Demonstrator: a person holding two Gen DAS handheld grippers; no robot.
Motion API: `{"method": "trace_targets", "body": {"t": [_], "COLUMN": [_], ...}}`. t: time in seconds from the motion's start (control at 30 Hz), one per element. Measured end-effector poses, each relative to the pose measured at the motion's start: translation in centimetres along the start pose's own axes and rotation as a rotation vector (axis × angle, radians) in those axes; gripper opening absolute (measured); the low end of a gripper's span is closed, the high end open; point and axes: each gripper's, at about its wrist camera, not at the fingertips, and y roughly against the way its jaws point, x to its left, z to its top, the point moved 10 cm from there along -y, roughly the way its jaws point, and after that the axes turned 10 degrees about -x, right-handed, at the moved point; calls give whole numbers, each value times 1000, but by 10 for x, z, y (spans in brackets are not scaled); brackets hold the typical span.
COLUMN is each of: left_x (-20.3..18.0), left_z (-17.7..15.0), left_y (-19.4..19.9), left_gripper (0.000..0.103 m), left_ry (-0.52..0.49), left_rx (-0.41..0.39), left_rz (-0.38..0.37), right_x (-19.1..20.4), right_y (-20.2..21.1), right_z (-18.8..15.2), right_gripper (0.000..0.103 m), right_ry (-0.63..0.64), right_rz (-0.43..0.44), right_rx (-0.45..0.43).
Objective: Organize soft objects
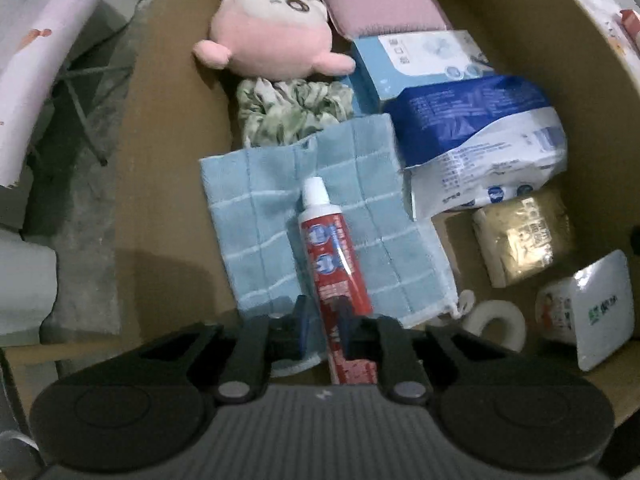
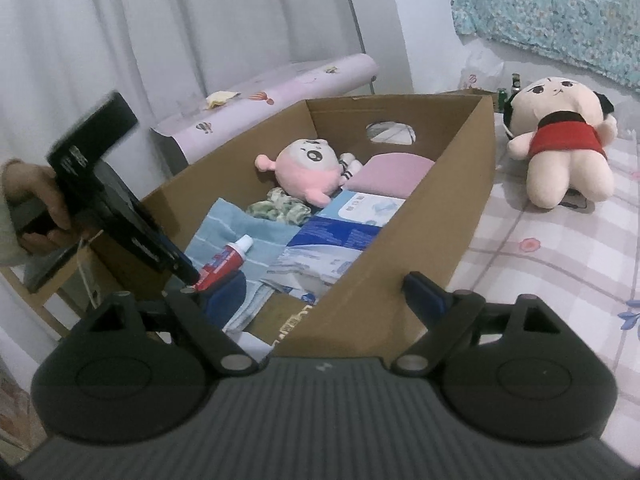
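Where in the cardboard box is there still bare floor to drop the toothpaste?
Bare cardboard runs along the box wall left of the blue towel and pink plush. The right side is crowded with tissue packs. The left gripper grips the toothpaste.

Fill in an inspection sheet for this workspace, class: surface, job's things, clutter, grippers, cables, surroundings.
Surface: checked bedsheet bears the cardboard box.
Job's things: in the box lie a pink plush, pink cushion, green scrunchie, blue towel and tissue packs; a red-shirted doll lies outside on the sheet.
Clutter: tape roll, gold packet, white pack.
Grippers: left gripper shut on the toothpaste tube over the towel; right gripper open, straddling the box wall, holding nothing.
Cables: nothing seen.
Surroundings: white curtain, patterned roll.
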Motion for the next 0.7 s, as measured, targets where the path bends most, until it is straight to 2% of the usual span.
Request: {"method": "trace_targets", "body": {"t": [0.1,0.17,0.2,0.27,0.33,0.4,0.47,0.53,0.7], "left_x": [-6,-15,-18,-21,-21,-23,-23,-28,-36], "left_z": [3,0,-1,1,3,5,7,5,-5], "left_y": [1,0,-1,2,9,26,47,67,112], "left_gripper": [3,3,3,12,22,30,49,56,68], "left_ry": [10,21,15,-32,-27,-43,-85,-97,54], "left_rx": [-3,18,19,0,-33,-94,-181,-263,-466], "left_rz": [-43,-114,-119,-77,-55,10,94,134,142], "right_x": [-1,-1,-1,-1,0,0,1,2,12], "right_y": [1,2,2,2,4,10,15,22,42], "right_z": [-1,-1,-1,-2,-2,1,5,11,25], "right_gripper": [82,82,82,82,81,81,81,81,81], "right_ry": [8,4,5,9,2,2,2,2,36], "right_rz": [-4,-2,-2,-1,6,0,-12,-19,-43], "right_rx": [5,1,0,4,7,-5,-21,-45,-107]}}
